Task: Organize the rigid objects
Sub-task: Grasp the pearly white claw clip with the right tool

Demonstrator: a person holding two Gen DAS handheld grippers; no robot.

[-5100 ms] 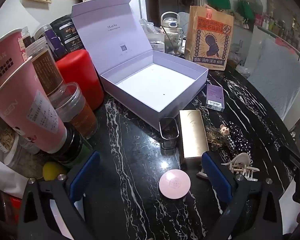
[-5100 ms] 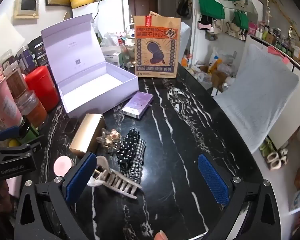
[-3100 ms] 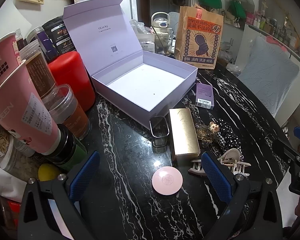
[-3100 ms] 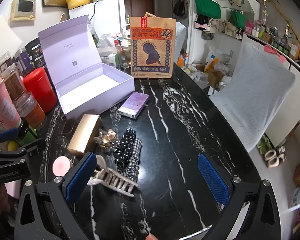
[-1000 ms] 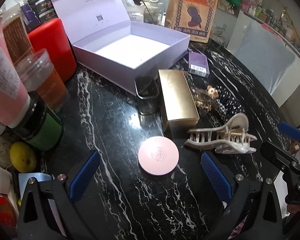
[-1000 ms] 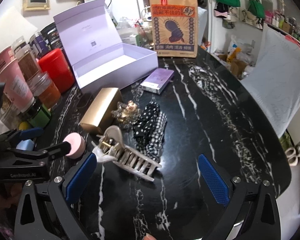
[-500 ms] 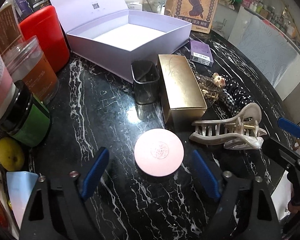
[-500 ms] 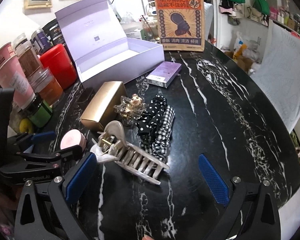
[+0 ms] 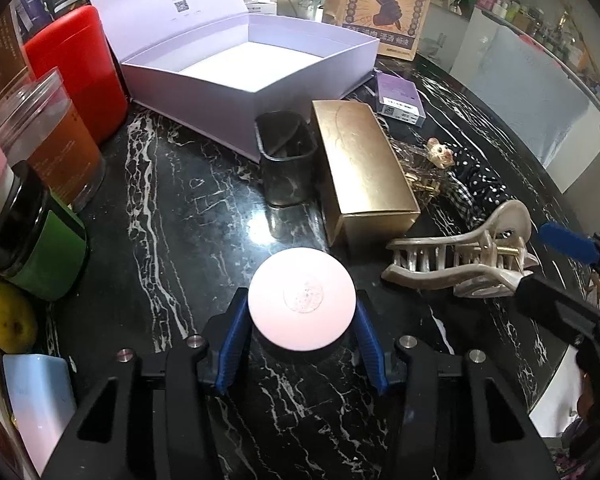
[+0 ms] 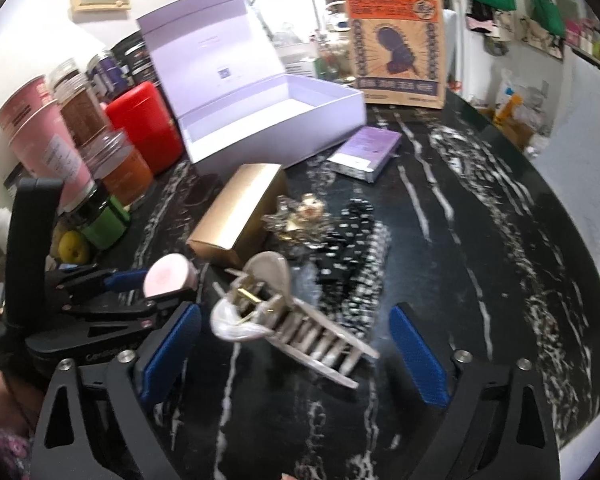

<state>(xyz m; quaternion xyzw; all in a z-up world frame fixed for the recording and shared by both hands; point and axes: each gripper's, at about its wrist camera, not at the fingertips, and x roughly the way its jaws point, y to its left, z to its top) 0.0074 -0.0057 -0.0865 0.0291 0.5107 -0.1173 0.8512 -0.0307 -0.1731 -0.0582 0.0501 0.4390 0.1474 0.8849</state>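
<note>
A pink round case (image 9: 296, 320) lies on the black marble table (image 9: 172, 240). My left gripper (image 9: 300, 296) is closing on it, and both blue pads (image 9: 236, 332) touch its sides. The right wrist view shows the same grip (image 10: 156, 288). A pearly hair claw clip (image 10: 284, 320) lies between the wide-set pads of my right gripper (image 10: 295, 309), whose jaws are closing without touching it. Behind stand a gold box (image 9: 360, 160), a small purple box (image 9: 400, 96) and an open lilac box (image 9: 320, 76) with nothing inside.
A dark glass cup (image 9: 286, 164) stands beside the gold box. A bear brooch (image 9: 436, 152) and a dotted scrunchie (image 9: 480, 184) lie right of it. A red canister (image 9: 76, 68), jars (image 9: 40, 256) and a lemon (image 9: 8, 316) crowd the left. A paper bag (image 9: 380, 4) stands behind.
My left gripper came down over the pink case and its jaws drew in against the case's sides. The right gripper drew nearer the claw clip and narrowed a little.
</note>
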